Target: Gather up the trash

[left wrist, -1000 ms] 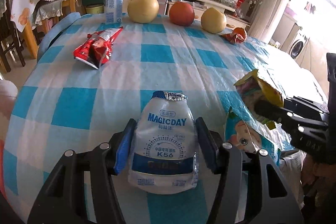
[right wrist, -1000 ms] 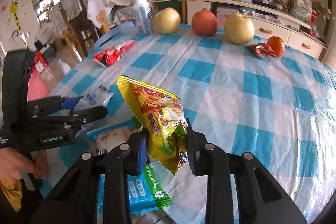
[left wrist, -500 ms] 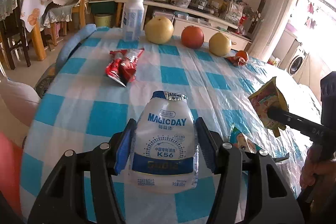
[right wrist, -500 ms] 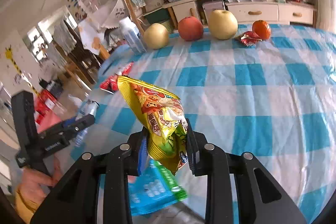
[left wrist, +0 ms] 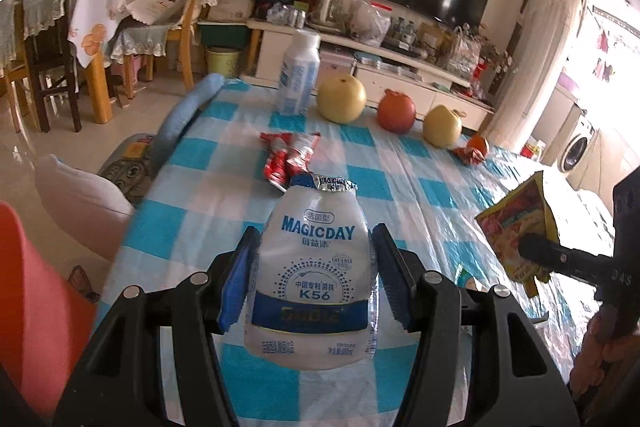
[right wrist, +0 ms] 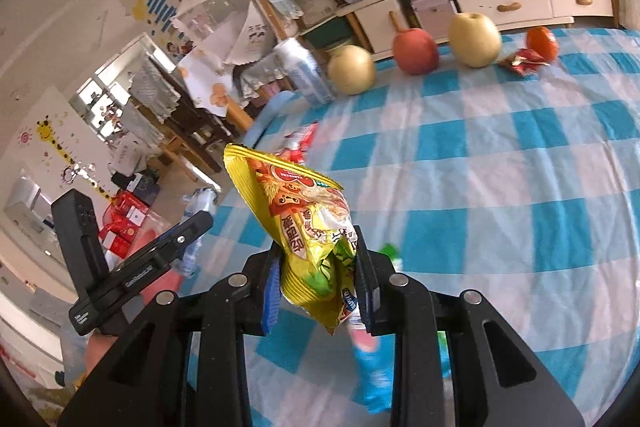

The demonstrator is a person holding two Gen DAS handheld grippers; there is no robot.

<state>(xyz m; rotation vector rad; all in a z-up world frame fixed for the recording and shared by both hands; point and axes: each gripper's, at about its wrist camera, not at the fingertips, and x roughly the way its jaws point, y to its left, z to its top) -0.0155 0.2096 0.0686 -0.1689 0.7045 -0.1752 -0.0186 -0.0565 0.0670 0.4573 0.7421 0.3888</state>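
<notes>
My left gripper (left wrist: pixel 314 271) is shut on a white and blue MAGICDAY drink pouch (left wrist: pixel 316 275) and holds it above the near edge of the table. My right gripper (right wrist: pixel 318 273) is shut on a crumpled yellow snack bag (right wrist: pixel 308 227), also lifted; the bag shows in the left wrist view (left wrist: pixel 518 223) at the right. A red wrapper (left wrist: pixel 288 157) lies on the blue checked tablecloth (left wrist: pixel 404 183). A small red wrapper (right wrist: pixel 520 61) lies beside an orange (right wrist: pixel 542 43). A blue packet (right wrist: pixel 370 375) lies under the right gripper.
A white bottle (left wrist: pixel 300 77), two yellow pears (left wrist: pixel 342 99) and a red fruit (left wrist: pixel 397 113) line the table's far edge. Chairs and a covered table stand at the left, a TV cabinet (left wrist: pixel 400 67) behind. A red bin (left wrist: pixel 28 291) shows at lower left.
Both grippers have risen and pulled back from the table with their items still held; the table looks farther and lower. The grips have not changed.
</notes>
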